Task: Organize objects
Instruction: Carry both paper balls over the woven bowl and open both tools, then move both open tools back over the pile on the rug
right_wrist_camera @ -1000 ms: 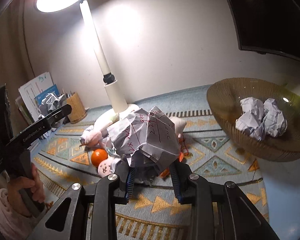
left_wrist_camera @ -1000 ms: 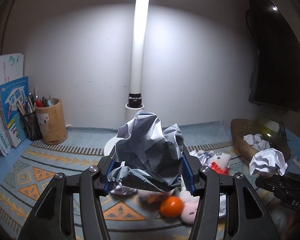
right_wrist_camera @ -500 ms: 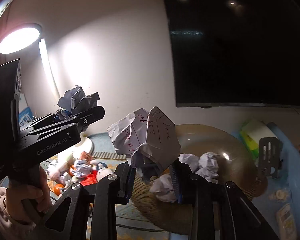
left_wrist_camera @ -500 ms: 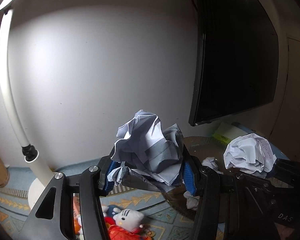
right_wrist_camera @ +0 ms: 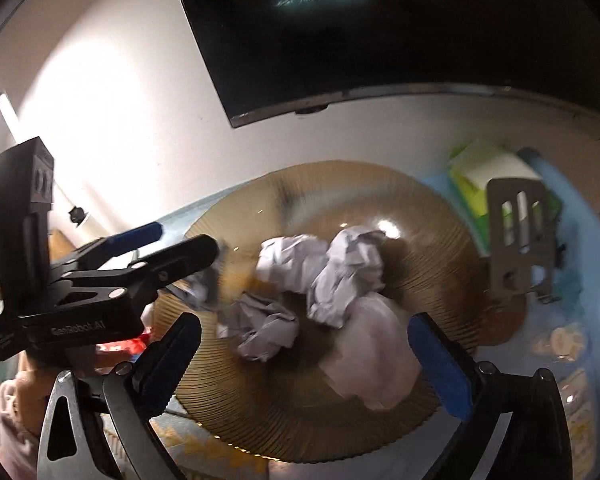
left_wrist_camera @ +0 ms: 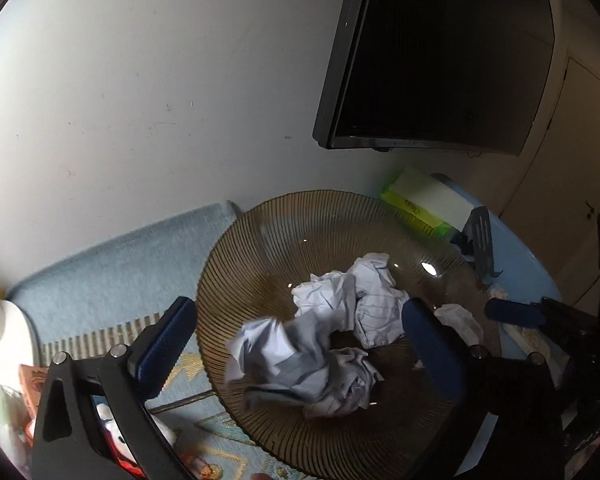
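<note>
**Release over the bowl: both paper balls let go**

At far left of the left wrist view, the lamp base stands on the patterned mat. Below it, plush toys lie on the mat, not yet sorted.

My left gripper hangs over the ribbed bowl. Its jaws have just been opening and now stand at full spread. The crumpled paper ball sits between them, blurred, touching neither pad: released, not held. It lies over the near part of the bowl.

My right gripper is also above the bowl, jaws just opened to full width. A pale, blurred paper wad is between them, free of the pads.

Further balls rest at the bowl's centre.

At right, a slotted metal stand and a green-edged box sit beside the bowl.

Status, by my estimate: paper collection is well advanced; the toys at left remain.
</note>
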The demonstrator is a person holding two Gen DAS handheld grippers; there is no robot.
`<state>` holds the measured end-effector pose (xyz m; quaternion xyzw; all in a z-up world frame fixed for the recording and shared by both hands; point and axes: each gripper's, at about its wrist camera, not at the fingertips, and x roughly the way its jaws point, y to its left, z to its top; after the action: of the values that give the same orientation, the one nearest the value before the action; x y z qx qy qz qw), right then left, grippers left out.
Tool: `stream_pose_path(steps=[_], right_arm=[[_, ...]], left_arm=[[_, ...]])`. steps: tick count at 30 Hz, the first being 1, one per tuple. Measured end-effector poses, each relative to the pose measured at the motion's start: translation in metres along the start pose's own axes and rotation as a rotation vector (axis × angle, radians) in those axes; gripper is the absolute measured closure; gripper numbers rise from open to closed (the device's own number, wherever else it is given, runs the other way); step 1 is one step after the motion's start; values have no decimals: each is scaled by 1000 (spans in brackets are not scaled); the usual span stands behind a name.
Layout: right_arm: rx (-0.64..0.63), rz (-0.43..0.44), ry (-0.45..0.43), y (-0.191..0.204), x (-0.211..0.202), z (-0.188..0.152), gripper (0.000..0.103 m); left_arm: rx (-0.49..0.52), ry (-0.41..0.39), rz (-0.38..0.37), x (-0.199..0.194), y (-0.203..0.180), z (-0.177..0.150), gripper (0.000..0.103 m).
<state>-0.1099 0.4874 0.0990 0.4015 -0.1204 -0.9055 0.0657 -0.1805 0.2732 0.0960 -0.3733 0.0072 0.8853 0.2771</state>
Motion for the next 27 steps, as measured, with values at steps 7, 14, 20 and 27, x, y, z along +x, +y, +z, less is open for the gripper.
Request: stream_pose_path(steps=[7,14,20,27], right_arm=[[10,-28,-58,14,-20,-5,0],[-32,36,-125,55,-43,2,0],[-147,66,-145,131,-49,-14,0],[-221,125,-84,201,-7,-64,0]], left_arm=[[-13,-49,82,-24,8,-7,0],[-43,-85,158,-84,37,-7,0],[-102,-116,251,-160,104,-26,0],[-266,-38,339,-197,211,-97,0]])
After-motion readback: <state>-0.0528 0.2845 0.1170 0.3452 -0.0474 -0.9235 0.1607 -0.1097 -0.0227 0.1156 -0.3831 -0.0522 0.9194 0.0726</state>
